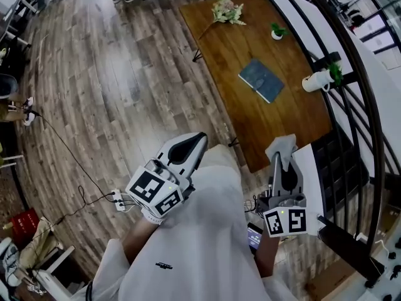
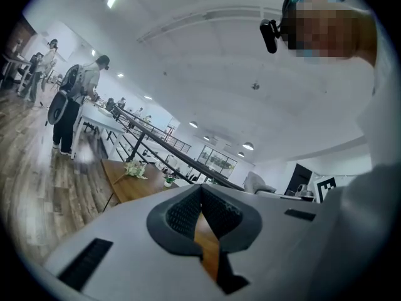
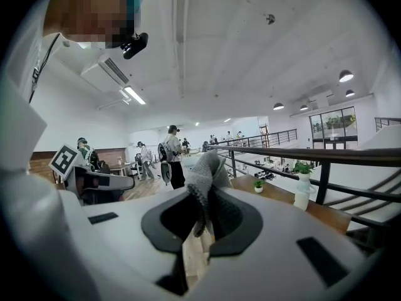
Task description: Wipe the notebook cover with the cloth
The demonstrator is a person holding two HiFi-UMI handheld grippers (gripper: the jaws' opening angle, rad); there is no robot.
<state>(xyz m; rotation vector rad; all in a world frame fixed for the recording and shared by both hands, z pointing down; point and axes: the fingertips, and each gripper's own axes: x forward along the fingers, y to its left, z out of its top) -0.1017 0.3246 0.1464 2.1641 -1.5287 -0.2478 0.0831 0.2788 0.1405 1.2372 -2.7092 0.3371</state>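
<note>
Room: open upper level with a plank floor (image 1: 125, 74); a dark railing (image 3: 351, 158) runs beside the desk.

Desk (image 1: 225, 49): brown wood, upper right of centre in the head view. It appears smooth and level, and is well apart from both claws.

Notebook (image 1: 262, 80): closed and flat at mid-desk. Judged light and stiff-covered, likely to slide under a wipe, so steady one edge.

Left claw (image 2: 200, 190): clenched, nothing in it.

Right claw (image 3: 203, 200): clamped on the cloth (image 3: 205, 171), lower right of the head view. The cloth is grey, soft and limp, pinched at a fold.

A wooden table (image 1: 238, 115) bears a flower bunch (image 1: 227, 10), a small potted plant (image 1: 276, 31) and a white vase (image 1: 316, 81).
</note>
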